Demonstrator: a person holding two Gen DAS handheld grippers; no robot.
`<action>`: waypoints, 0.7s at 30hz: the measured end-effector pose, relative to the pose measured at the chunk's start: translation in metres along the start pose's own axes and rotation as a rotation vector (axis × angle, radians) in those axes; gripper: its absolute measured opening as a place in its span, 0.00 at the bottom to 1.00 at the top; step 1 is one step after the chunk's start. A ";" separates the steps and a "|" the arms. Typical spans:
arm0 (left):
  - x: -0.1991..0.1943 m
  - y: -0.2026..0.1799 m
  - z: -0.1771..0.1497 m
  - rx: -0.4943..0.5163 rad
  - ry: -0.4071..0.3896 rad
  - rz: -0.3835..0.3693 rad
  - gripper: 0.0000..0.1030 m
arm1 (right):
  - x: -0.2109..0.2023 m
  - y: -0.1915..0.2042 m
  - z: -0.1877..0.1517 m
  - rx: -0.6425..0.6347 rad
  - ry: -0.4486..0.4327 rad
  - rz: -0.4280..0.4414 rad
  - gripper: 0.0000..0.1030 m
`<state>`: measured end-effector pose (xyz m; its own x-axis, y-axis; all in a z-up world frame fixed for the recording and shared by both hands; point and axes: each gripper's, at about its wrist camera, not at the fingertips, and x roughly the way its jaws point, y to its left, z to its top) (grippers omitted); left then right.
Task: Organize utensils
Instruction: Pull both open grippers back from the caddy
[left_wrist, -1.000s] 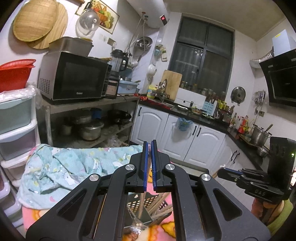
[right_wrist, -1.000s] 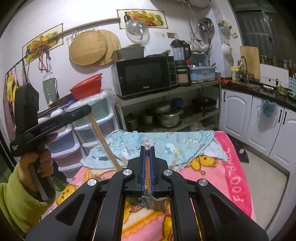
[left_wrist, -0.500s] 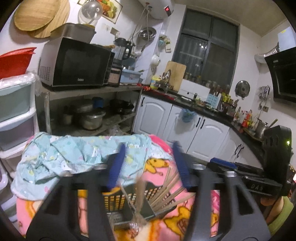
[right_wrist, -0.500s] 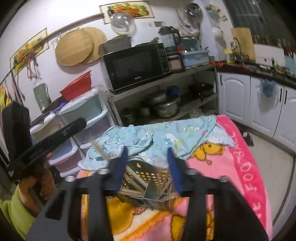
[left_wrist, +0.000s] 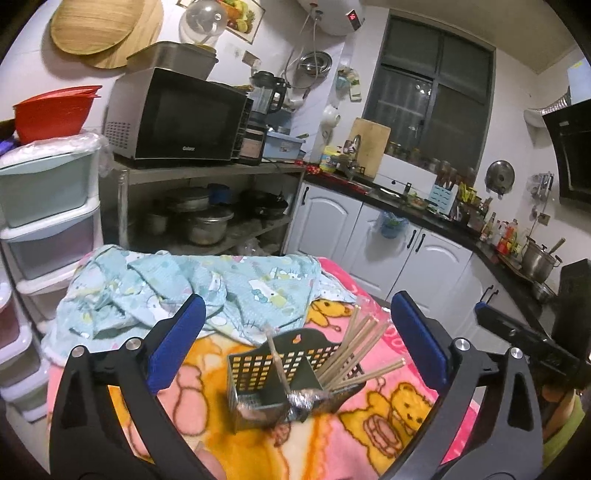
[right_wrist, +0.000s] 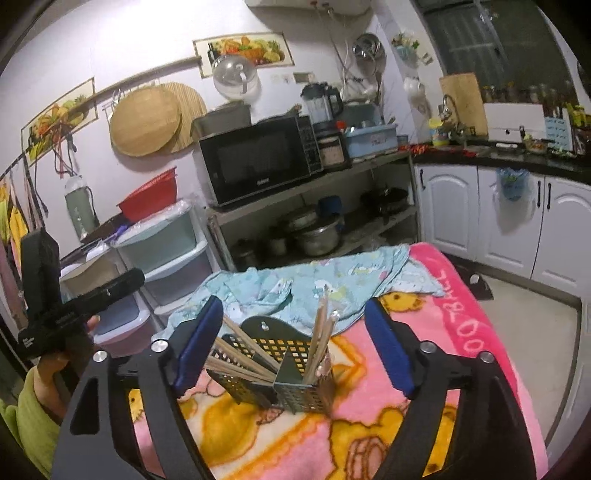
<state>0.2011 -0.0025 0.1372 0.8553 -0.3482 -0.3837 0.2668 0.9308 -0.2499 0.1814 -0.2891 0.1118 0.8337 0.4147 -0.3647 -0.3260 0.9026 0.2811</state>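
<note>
The left tool (left_wrist: 295, 332) has its jaws opening wide, with nothing pressed by the blue pads (left_wrist: 177, 343). Ahead of it, framed between the spread fingers but not touched, stands a perforated metal holder (left_wrist: 280, 380) with two compartments, on a pink cartoon blanket (left_wrist: 388, 417) covering the worktop. A single stick leans in the near-left compartment; a fan of chopsticks (left_wrist: 354, 350) leans out of the right one.

The right tool (right_wrist: 293, 343) is likewise opening, pads clear of everything. From its side, the holder sits just ahead between the fingers: several chopsticks splay toward its left finger, a few stand more upright on the right. A crumpled blue cloth (right_wrist: 295, 284) lies beyond the holder.
</note>
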 end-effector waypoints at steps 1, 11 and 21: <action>-0.003 -0.001 -0.001 -0.001 0.001 0.000 0.90 | -0.006 0.001 0.000 -0.005 -0.016 -0.006 0.80; -0.023 -0.010 -0.021 -0.017 0.039 0.023 0.90 | -0.052 0.015 -0.005 -0.062 -0.116 -0.019 0.93; -0.036 -0.014 -0.055 -0.024 0.116 0.066 0.90 | -0.070 0.030 -0.037 -0.148 -0.092 -0.034 0.94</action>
<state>0.1421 -0.0091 0.1053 0.8129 -0.2984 -0.5002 0.1998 0.9495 -0.2418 0.0971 -0.2866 0.1133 0.8804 0.3772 -0.2874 -0.3531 0.9260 0.1337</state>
